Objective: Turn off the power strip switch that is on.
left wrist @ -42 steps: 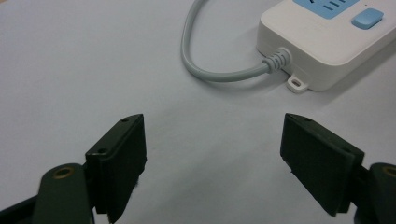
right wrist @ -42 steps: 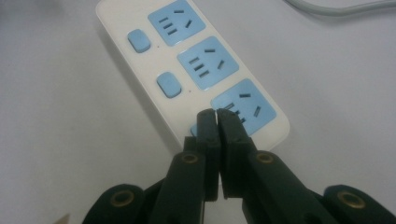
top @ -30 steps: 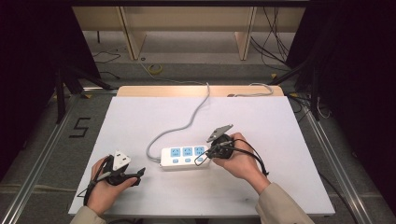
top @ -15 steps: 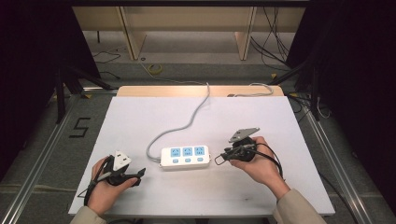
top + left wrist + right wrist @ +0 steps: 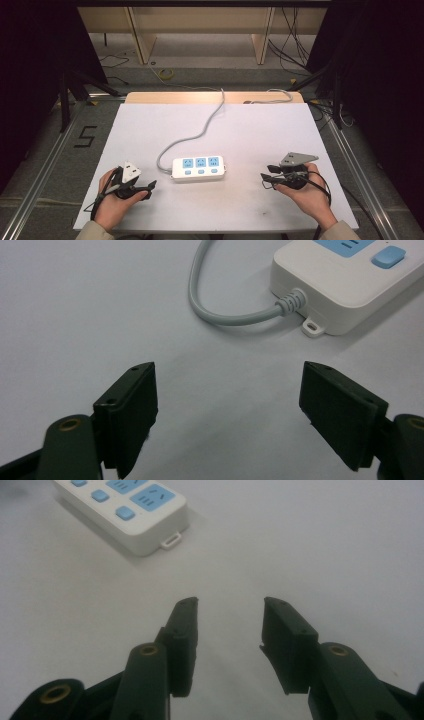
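Beside the power strip (image 5: 198, 167), the right gripper (image 5: 265, 180) has just been opening, empty.

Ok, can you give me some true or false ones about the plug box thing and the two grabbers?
1. The power strip lies on the table between the two grippers. True.
2. The right gripper is clamped on the power strip. False: its jaws have just been opening, nothing is between them, and it sits apart from the strip.
3. The power strip has three blue sockets. True.
4. The left gripper is shut tight. False: its jaws stand wide apart, with nothing between them.
5. The strip's grey cord runs toward the person. False: it snakes away to the far edge of the table.
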`<state>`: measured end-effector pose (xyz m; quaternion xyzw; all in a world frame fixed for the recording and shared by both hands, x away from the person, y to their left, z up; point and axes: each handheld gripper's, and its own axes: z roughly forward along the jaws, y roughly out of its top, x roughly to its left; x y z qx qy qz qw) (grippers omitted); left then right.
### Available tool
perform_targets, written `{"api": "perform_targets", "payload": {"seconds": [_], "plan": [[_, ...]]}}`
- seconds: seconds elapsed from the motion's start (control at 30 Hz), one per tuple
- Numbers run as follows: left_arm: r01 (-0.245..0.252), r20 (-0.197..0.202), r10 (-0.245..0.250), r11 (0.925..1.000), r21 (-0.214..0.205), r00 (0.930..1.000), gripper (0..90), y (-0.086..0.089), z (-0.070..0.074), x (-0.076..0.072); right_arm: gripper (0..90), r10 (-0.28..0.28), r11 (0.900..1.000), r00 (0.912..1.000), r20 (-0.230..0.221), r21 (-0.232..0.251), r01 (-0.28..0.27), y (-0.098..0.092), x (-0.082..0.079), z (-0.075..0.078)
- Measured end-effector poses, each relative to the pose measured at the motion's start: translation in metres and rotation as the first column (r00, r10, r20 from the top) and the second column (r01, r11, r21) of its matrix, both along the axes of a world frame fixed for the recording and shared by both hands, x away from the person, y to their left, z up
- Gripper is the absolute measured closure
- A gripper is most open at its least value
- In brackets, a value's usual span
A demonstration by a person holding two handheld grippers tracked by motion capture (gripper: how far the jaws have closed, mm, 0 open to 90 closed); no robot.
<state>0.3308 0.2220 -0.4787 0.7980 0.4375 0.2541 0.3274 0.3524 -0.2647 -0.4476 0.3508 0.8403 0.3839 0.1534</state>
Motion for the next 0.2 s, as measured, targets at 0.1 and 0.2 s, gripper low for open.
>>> {"api": "perform_targets", "payload": {"seconds": [0.1, 0.2], "plan": [[-0.010, 0.002, 0.010, 0.9999, 0.003, 0.9999, 22.7, 0.0002, 0.0006, 0.0003, 56.9, -0.016, 0.9994, 0.9997, 0.018, 0.031, 0.015, -0.0083, -0.0054, -0.0040], [-0.017, 0.003, 0.017, 0.9998, -0.006, 0.9999, 22.7, 0.0009, 0.0006, 0.0007, 55.0, -0.023, 0.9985, 0.9994, 0.026, 0.050, 0.022, -0.0113, -0.0082, -0.0075]]}}
